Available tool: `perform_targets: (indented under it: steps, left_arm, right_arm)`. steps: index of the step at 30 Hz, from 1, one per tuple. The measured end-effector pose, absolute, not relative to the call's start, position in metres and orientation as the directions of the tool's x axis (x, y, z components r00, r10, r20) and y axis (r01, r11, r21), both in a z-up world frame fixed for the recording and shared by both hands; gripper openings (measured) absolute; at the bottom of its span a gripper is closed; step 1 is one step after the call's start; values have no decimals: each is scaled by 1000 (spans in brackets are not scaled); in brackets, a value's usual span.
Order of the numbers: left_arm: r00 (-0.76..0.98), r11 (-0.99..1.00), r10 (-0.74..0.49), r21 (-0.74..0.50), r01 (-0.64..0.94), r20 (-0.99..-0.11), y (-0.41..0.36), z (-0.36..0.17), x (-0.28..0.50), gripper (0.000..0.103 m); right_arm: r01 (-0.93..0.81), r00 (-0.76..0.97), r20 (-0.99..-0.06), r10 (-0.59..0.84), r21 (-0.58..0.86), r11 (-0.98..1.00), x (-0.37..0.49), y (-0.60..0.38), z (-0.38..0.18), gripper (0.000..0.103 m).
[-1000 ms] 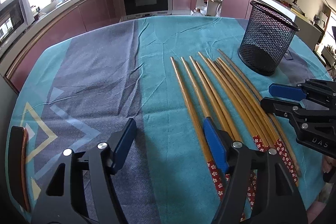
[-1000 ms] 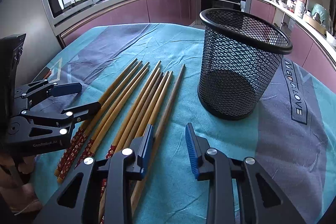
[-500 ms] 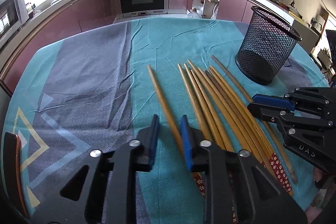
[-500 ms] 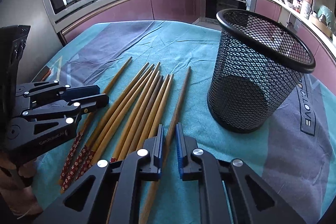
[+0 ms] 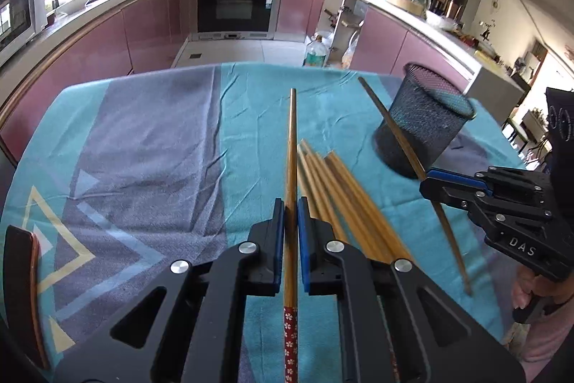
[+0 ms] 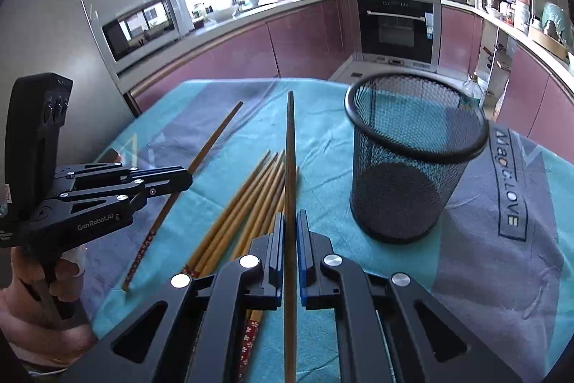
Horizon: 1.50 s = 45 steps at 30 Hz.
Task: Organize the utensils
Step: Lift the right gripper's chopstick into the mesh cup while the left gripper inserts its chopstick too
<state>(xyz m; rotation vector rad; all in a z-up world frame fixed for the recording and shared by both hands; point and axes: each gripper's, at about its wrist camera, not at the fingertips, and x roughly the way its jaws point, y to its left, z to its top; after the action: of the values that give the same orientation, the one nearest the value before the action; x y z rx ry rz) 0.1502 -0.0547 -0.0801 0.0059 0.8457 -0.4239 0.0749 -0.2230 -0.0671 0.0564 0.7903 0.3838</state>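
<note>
In the left wrist view my left gripper (image 5: 291, 207) is shut on a tan chopstick (image 5: 292, 146) with a red flowered end, and its tip rises off the cloth. My right gripper (image 6: 291, 218) is shut on a darker plain chopstick (image 6: 290, 149), also held above the table. Each gripper shows in the other's view: the right gripper (image 5: 428, 182) with its dark chopstick (image 5: 391, 128), the left gripper (image 6: 187, 180) with its tan chopstick (image 6: 211, 146). Several more chopsticks (image 6: 247, 203) lie in a loose bundle between them. An upright black mesh cup (image 6: 412, 160) stands to the right.
A teal and grey tablecloth (image 5: 143, 149) covers the round table. A dark brown curved object (image 5: 21, 275) lies at its near left edge. A person's hand (image 6: 36, 307) holds the left gripper's handle. Purple kitchen cabinets and an oven (image 5: 236, 2) stand beyond the table.
Both grippers went from open to shut, each on one chopstick. Both have risen, and the two chopsticks have come up off the cloth, away from the bundle.
</note>
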Motion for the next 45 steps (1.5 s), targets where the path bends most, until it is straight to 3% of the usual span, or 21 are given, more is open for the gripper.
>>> perform_targets:
  steps: [12, 28, 32, 38, 45]
  left_arm:
    - [621, 819, -570, -314, 480, -538, -48, 17, 133, 8]
    - [655, 752, -658, -353, 556, -370, -106, 112, 162, 8]
    - [647, 751, -660, -342, 565, -381, -128, 111, 175, 8]
    - [602, 768, -635, -312, 560, -484, -164, 83, 190, 8]
    - [550, 788, -598, -303, 536, -583, -178, 19, 209, 8]
  right_arm:
    - [-340, 762, -499, 413, 234, 911, 61, -258, -2, 5]
    - [-278, 889, -315, 331, 202, 939, 93, -304, 61, 5]
    - [-258, 903, -301, 307, 192, 947, 110, -309, 62, 5]
    - [-238, 899, -341, 274, 145, 961, 129, -302, 41, 5]
    - [-229, 833, -490, 257, 117, 966, 148, -294, 7, 5]
